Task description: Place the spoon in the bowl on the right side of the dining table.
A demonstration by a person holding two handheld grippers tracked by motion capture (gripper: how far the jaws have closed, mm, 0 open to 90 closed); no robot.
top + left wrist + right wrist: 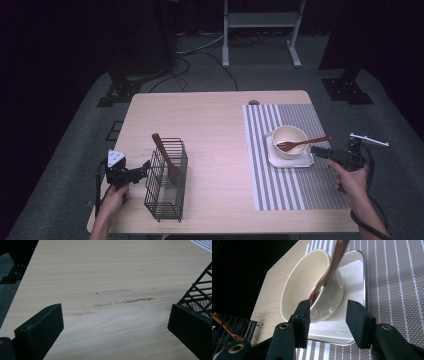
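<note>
The left hand-held gripper [145, 166] sits low over the counter [210, 125] near its front left corner, jaws spread wide with nothing between them. Just off its right jaw stands a black wire basket [166, 180], so close that in the left gripper view the mesh [200, 293] rises right behind that jaw; whether they touch, I cannot tell. A dark wooden spatula [166, 157] leans inside the basket. Ahead of this gripper the bare counter [107, 272] runs open to its far edge, with only a few faint smears.

The right hand-held gripper [316, 149] is held near the counter's right edge, over a grey striped mat [295, 185]. Its jaws stand part open and empty, pointing at a cream bowl [290, 136] on a white square plate [292, 160] just in front of them. A wooden spoon [302, 144] rests in the bowl, its handle [337, 257] slanting out over the rim toward the gripper. The mat [397, 277] lies open beside the plate [352, 272].
</note>
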